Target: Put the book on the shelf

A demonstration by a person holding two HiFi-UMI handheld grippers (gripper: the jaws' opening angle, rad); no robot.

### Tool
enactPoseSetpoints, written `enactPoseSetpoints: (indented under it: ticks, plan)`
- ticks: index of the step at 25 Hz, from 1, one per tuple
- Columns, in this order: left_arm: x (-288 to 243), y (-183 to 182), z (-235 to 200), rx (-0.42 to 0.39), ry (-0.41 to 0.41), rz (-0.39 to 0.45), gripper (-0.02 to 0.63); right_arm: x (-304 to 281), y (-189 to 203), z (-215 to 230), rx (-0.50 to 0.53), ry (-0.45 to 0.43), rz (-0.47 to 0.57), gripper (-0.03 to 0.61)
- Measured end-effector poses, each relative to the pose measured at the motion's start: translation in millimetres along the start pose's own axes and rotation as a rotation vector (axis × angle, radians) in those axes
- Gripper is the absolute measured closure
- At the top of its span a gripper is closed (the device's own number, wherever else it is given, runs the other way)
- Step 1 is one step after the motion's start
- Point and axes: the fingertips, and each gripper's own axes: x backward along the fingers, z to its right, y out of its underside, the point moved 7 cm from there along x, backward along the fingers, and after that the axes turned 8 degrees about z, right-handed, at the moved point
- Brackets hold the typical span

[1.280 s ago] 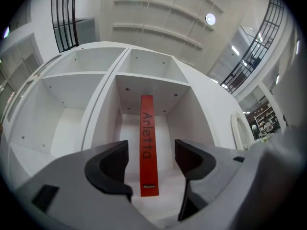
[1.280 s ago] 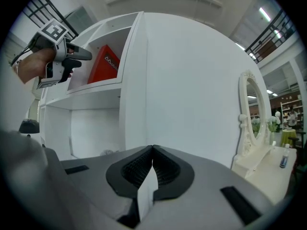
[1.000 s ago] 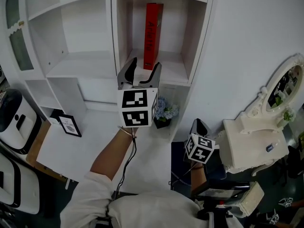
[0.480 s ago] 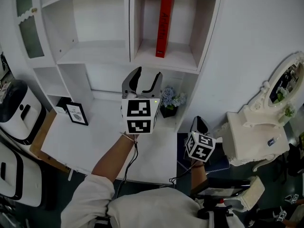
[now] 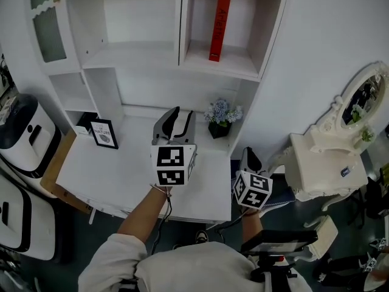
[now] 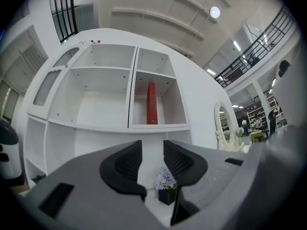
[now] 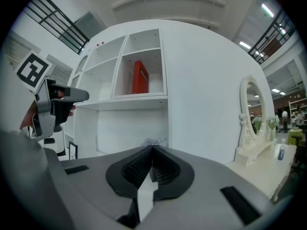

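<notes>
The red book (image 5: 219, 25) stands upright in the right upper compartment of the white shelf unit (image 5: 180, 53); it also shows in the left gripper view (image 6: 151, 103) and the right gripper view (image 7: 140, 77). My left gripper (image 5: 174, 115) hovers over the white desk (image 5: 115, 175), well back from the shelf. Its jaws (image 6: 152, 150) have just been closing and stand partly open with nothing between them. My right gripper (image 5: 249, 158) is low by the desk's right end, shut and empty (image 7: 152, 150). The left gripper (image 7: 72, 96) appears at the left of the right gripper view.
A small pot of flowers (image 5: 220, 121) and a framed picture (image 5: 104, 133) stand at the back of the desk. A white dresser with an oval mirror (image 5: 358, 102) is at the right. A white appliance (image 5: 18, 139) sits at the left.
My left gripper has pulled back from the shelf and dropped toward the desk, its jaws narrower. The book stays on the shelf. The right gripper has drifted slightly.
</notes>
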Motion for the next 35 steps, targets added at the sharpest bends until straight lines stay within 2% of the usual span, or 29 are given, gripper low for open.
enactPoseSetpoints:
  ticks: [4,9,12,16,22,28,35]
  plan:
    - [31.6,17.5,-2.4,0.003,-0.008,-0.044,0.55,19.8,1.1,-12.1,0.0,0.001,0.008,0.557]
    - [56.7,33.9,-1.4,0.032,0.015,-0.077,0.602,36.6,1.4,-21.8,0.007,-0.005,0.009,0.557]
    - [65.0,40.2,1.8,0.077,0.051,-0.093,0.606,41.1,-4.4,-22.5,0.025,-0.006,0.02,0.557]
    - [75.5,46.3,4.3,0.093,0.059,-0.095,0.606,42.7,-18.4,-18.7,0.052,-0.018,0.061,0.557]
    - [79.1,54.0,4.3,0.094,0.012,-0.108,0.606,39.7,-34.9,-2.5,0.058,-0.045,0.102,0.557]
    - [79.3,62.1,17.3,0.105,-0.05,-0.145,0.606,33.7,-36.2,24.1,0.055,-0.067,0.091,0.557]
    - [69.7,57.4,28.4,0.091,-0.066,-0.136,0.606,23.2,-31.2,35.1,0.042,-0.084,0.071,0.557]
